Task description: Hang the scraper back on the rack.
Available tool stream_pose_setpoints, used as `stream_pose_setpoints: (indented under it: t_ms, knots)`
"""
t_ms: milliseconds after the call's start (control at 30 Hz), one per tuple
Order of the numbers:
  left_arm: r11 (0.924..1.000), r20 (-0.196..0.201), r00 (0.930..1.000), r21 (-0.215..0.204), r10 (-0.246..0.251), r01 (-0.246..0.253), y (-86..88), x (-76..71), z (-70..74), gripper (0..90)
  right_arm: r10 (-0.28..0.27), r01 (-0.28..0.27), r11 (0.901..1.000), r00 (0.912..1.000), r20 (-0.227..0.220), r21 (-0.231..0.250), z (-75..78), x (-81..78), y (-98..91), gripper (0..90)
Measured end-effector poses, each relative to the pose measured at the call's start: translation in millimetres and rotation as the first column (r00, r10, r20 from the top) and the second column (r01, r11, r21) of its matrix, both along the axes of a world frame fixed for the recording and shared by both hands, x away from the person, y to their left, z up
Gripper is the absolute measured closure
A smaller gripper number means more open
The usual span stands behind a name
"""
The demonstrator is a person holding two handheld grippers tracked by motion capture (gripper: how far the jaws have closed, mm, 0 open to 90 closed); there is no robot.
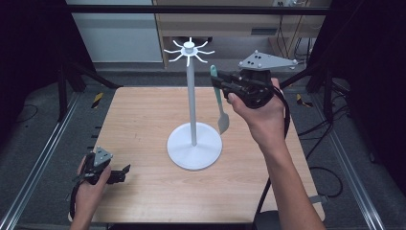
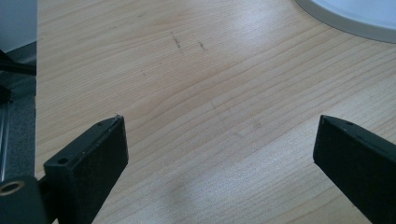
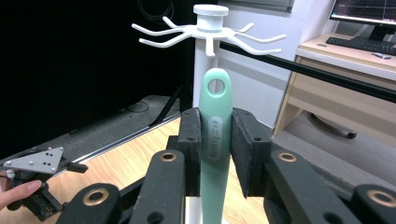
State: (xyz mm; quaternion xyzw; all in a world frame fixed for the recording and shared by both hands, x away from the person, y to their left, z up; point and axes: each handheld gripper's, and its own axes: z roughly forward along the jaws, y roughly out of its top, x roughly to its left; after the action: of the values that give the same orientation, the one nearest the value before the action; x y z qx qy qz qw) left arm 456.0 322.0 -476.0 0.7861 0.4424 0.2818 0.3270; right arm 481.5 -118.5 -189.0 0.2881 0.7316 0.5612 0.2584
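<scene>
The right gripper (image 3: 215, 140) is clamped on the handle of a mint-green spatula (image 3: 215, 140); in the right gripper view both black pads press on the two sides of the handle, and the top end with its hanging hole (image 3: 215, 85) stands free above the jaws. In the high view this gripper (image 1: 221, 82) is held in the air to the right of the stand's pole, and the spatula (image 1: 220, 103) hangs down from it with the blade end pointing toward the table, not touching the white round base (image 1: 194, 146). Just beyond the hole stands the white rack (image 3: 208, 32) with its ring of curved hooks at the top — the hole is a little lower than the hooks and seems near to them, but no hook passes through it yet. So I judge that the picking up is done and the carrying is almost done; what is left is to raise the handle a little, bring the hole over one hook tip, lower it until the hook carries the weight, and then let go. All hooks look empty, so there is free choice. The left gripper (image 1: 119, 173) rests low at the near left corner of the wooden table (image 1: 143, 120), well apart from the stand — its jaws stand wide apart with nothing between them, as the left gripper view shows bare wood (image 2: 210, 116) there. It seems to have no part in this step.
</scene>
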Motion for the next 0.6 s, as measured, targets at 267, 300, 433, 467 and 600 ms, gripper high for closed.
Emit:
stream_pose_setpoints:
  t_ms: [267, 300, 433, 467, 600]
  knots:
    - [1.0000, -0.003, 1.0000, 0.001, -0.002, 0.002, -0.2, 0.2, -0.1, 2.9, 0.002, -0.002, 1.0000, 1.0000, 0.005, 0.002, 3.4, -1.1, -0.4, 74.6]
    - [1.0000, -0.003, 1.0000, 0.001, -0.002, 0.002, -0.2, 0.2, -0.2, 2.9, 0.002, -0.002, 1.0000, 1.0000, 0.007, 0.001, 3.6, -1.1, -0.4, 74.6]
    - [1.0000, -0.005, 1.0000, 0.004, -0.005, 0.005, -0.2, 0.2, -0.1, 2.9, 0.003, -0.003, 1.0000, 1.0000, 0.007, 0.000, 4.6, -1.4, -0.6, 74.6]
    - [1.0000, -0.006, 1.0000, 0.004, -0.005, 0.005, -0.3, 0.2, -0.2, 2.9, 0.002, -0.002, 1.0000, 1.0000, 0.006, 0.000, 4.9, -1.4, -0.5, 74.6]
    - [1.0000, -0.006, 1.0000, 0.004, -0.006, 0.006, -0.5, 0.3, -0.3, 2.9, 0.003, -0.003, 1.0000, 1.0000, 0.008, -0.008, 7.2, -1.6, 0.6, 74.6]
